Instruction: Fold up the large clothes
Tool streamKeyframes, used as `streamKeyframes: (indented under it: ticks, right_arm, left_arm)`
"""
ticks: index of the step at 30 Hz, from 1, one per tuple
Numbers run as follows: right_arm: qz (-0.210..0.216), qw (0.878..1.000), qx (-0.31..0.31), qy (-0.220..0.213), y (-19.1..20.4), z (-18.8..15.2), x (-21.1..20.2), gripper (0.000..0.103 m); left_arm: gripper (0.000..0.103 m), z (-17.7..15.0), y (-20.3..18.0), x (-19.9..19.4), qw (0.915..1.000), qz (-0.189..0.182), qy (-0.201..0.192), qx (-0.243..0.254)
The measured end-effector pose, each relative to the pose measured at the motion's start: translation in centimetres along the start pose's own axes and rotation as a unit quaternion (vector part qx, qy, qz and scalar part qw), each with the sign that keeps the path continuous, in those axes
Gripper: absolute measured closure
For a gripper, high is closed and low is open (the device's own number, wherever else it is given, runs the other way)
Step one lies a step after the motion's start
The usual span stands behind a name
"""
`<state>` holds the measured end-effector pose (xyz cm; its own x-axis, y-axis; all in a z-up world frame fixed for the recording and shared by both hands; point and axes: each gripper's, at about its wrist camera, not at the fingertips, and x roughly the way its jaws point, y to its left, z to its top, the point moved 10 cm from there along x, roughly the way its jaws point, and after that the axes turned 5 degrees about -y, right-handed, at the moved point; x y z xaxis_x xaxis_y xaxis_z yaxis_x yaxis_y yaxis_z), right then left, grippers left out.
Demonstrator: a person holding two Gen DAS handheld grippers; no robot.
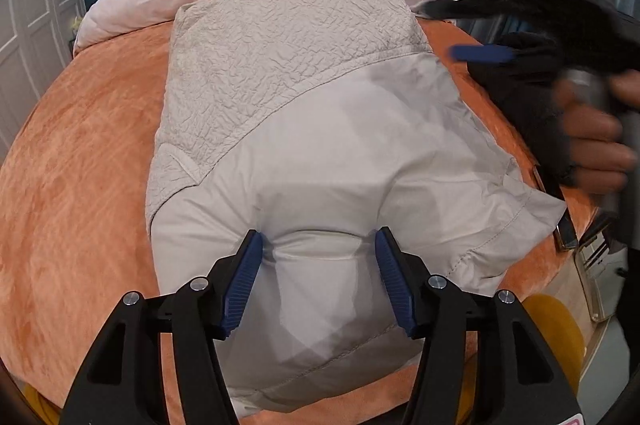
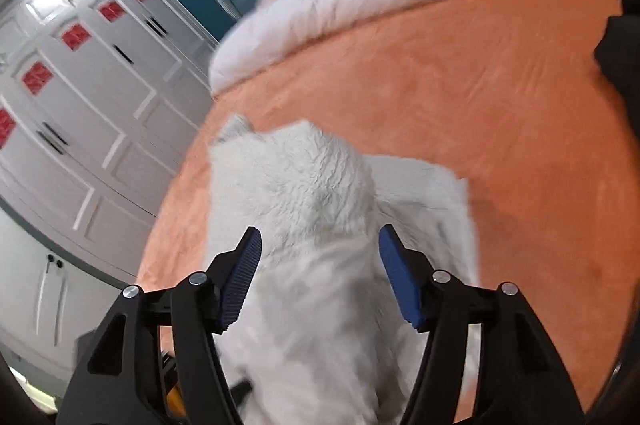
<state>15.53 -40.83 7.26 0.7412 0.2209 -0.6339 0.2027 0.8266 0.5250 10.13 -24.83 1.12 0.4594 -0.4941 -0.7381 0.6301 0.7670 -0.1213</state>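
Jaws spread on both grippers: our left gripper [image 1: 319, 279] straddles a puffed ridge of the pale garment [image 1: 320, 145] lying on the orange bed [image 1: 80, 185], our right gripper [image 2: 320, 279] hovers above it. We should pinch hems squarely before folding.

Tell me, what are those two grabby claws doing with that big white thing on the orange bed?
A person is folding a large pale garment on the orange bedspread. The left gripper sits open with a puffy fold between its pads. The right gripper, seen from its own camera, is open too, over the garment's crinkly part.
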Motion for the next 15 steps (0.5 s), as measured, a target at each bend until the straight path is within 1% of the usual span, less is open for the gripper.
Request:
streamKeyframes:
  ticks: [1, 2, 3, 4, 5, 7, 8, 10, 11, 13, 15]
  right_arm:
    - [0.000, 1.000, 0.007, 0.014, -0.2, -0.3, 1.2, 0.046]
    - [-0.006, 1.000, 0.012, 0.024, -0.1, -0.6, 2.6, 0.064]
    - [-0.007, 1.000, 0.010, 0.026, 0.0, -0.8, 3.3, 0.080]
    - [-0.001, 1.000, 0.007, 0.017, 0.4, -0.7, 3.5, 0.086]
    - [0.008, 1.000, 0.002, 0.002, 1.1, -0.4, 2.7, 0.092]
    - [0.020, 0.999, -0.010, -0.049, 1.9, 0.6, -0.5, 0.096]
    - [0.014, 0.998, -0.009, -0.068, 1.6, 0.7, -2.1, 0.097]
    - [-0.006, 0.996, -0.002, -0.085, 0.0, 0.4, -3.3, 0.097]
    - [-0.025, 0.996, 0.003, -0.087, -1.6, -0.2, -3.8, 0.097]
    - [-0.042, 0.996, 0.027, -0.078, -4.3, -1.9, -3.8, 0.097]
    - [-0.059, 0.995, 0.055, -0.064, -7.3, -3.7, -2.4, 0.097]
  left_arm:
    - [0.048, 0.1, 0.1, -0.1, 1.0000, 0.000, 0.002, -0.002]
    - [0.048, 0.2, 0.0, -0.4, 1.0000, 0.001, 0.003, -0.005]
    - [0.048, 0.4, 0.0, -0.6, 1.0000, 0.003, 0.003, -0.008]
    - [0.047, 0.4, 0.1, -0.7, 0.9999, 0.004, 0.005, -0.012]
    - [0.047, 0.5, 0.1, -0.9, 0.9998, 0.004, 0.008, -0.016]
    - [0.047, 0.8, 0.2, -1.4, 0.9995, -0.004, 0.009, -0.030]
    - [0.047, 1.0, 0.4, -1.8, 0.9994, -0.002, 0.007, -0.034]
    - [0.047, 1.7, 0.4, -2.9, 0.9992, -0.005, -0.007, -0.040]
    - [0.047, 2.1, 0.4, -3.3, 0.9990, -0.006, -0.013, -0.043]
    - [0.047, 2.9, 0.2, -3.8, 0.9987, -0.004, -0.023, -0.046]
    - [0.047, 3.4, 0.0, -3.5, 0.9989, 0.001, -0.020, -0.042]
